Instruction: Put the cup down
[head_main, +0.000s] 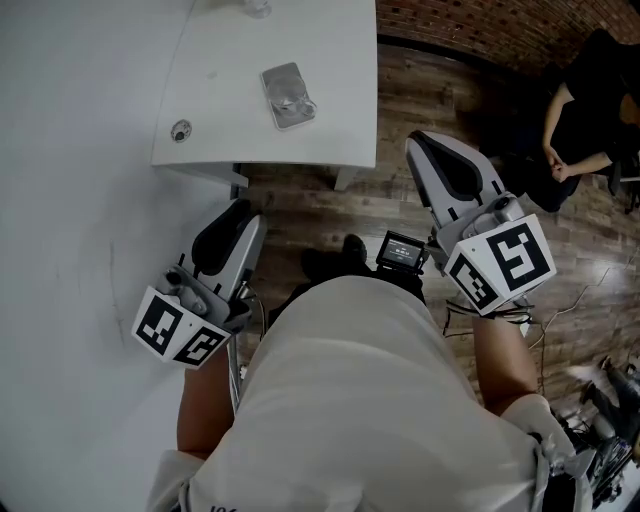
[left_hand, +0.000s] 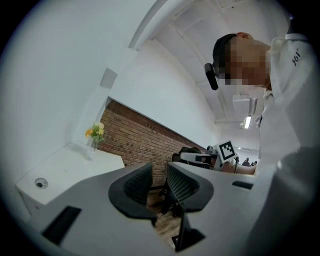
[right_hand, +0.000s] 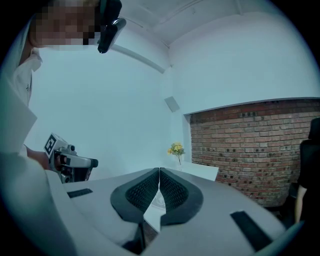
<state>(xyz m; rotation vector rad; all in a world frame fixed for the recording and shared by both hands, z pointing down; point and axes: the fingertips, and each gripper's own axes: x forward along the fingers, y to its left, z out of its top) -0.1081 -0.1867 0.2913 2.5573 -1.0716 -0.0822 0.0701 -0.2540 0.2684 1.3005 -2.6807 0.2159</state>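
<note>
A clear cup rests on the white table, seen from above, with nothing touching it. Both grippers are held low by my body, short of the table's near edge. My left gripper points level, its jaws closed down with nothing between them. My right gripper has its pads meeting at the tips, also empty. In the right gripper view, the left gripper's marker cube shows at the left.
The table carries a round cable hole and a small vase of yellow flowers at its far end. A brick wall stands behind. A person in black sits at the right. Cables lie on the wood floor.
</note>
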